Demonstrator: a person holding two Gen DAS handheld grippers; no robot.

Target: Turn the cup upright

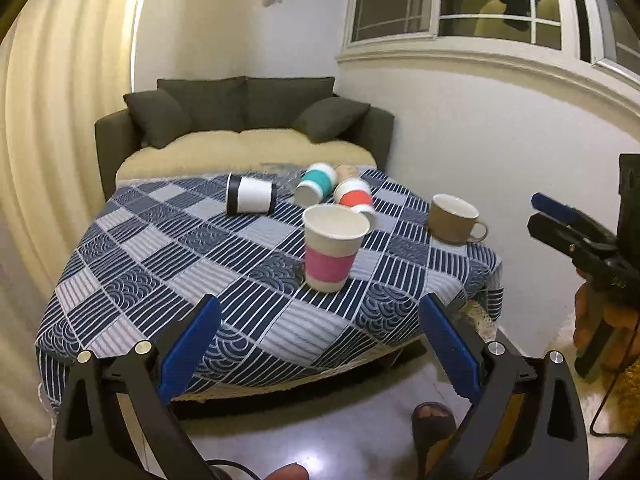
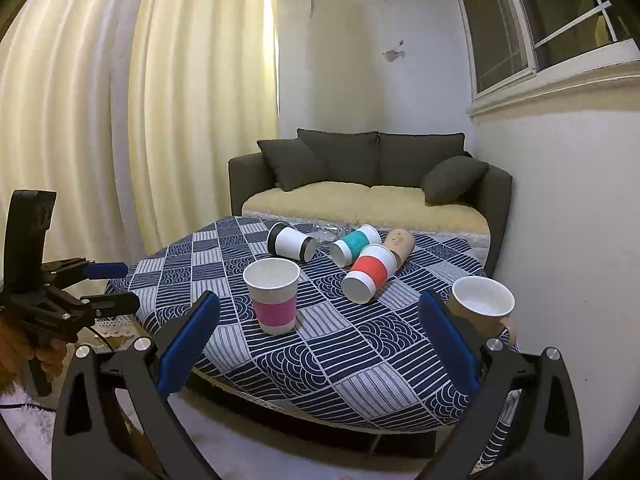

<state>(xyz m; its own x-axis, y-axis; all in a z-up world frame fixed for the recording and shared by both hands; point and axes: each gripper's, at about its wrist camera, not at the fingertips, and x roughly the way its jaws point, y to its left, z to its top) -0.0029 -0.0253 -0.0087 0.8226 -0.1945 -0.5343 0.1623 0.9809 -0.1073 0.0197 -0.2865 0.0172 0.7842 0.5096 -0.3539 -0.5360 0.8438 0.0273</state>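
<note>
Both grippers, left gripper and right gripper, hang spread and empty; next, reach beyond the fingertips for the red-banded cup (lying sideways).

1. Sofa: dark grey, behind the table, with a cream cover on the seat.
2. Cushions: dark, one at each end of the sofa.
3. Curtain: cream, pleated, left of the sofa.
4. Window: white-framed, in the right wall above a ledge.
5. Tablecloth: navy, grey and white patchwork, draped over the table's edges.
6. Foot: in a dark sandal, on the glossy floor below the table.
</note>
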